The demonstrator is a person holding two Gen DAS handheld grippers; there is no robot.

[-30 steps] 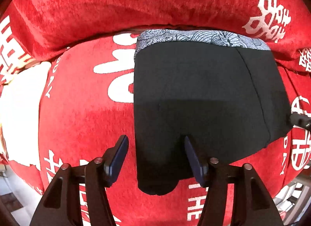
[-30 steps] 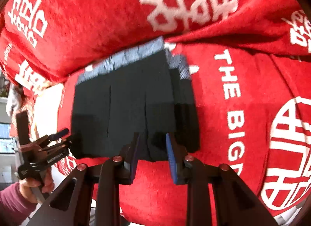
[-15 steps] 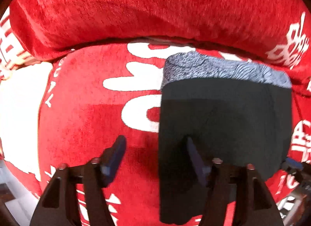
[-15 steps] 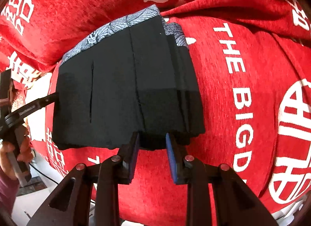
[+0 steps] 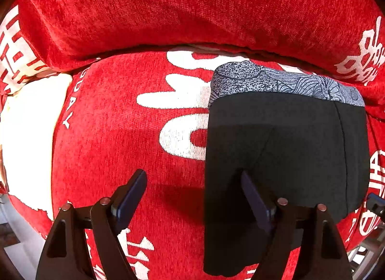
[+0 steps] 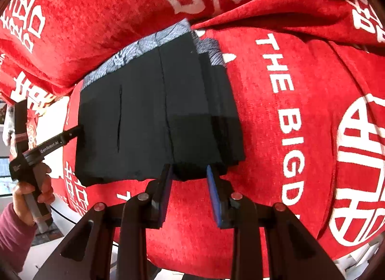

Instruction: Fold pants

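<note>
Black pants (image 5: 284, 150) with a grey patterned waistband (image 5: 276, 81) lie folded flat on a red sofa seat. In the right wrist view the pants (image 6: 149, 121) show stacked layers at the right side. My left gripper (image 5: 195, 183) is open; its right finger rests over the pants' left edge and its left finger is over red fabric. My right gripper (image 6: 189, 171) is open, with the pants' near hem just between its fingertips. The left gripper also shows in the right wrist view (image 6: 72, 133), touching the pants' left edge.
The red sofa cover (image 5: 115, 154) has white lettering. The backrest cushion (image 5: 192, 8) rises right behind the waistband. A white patch (image 5: 28, 135) lies at the left. The seat's front edge and floor (image 6: 60, 244) show below.
The left gripper has shifted left, so the pants now sit right of its centre. The right gripper's view has steadied and moved a little closer to the hem.
</note>
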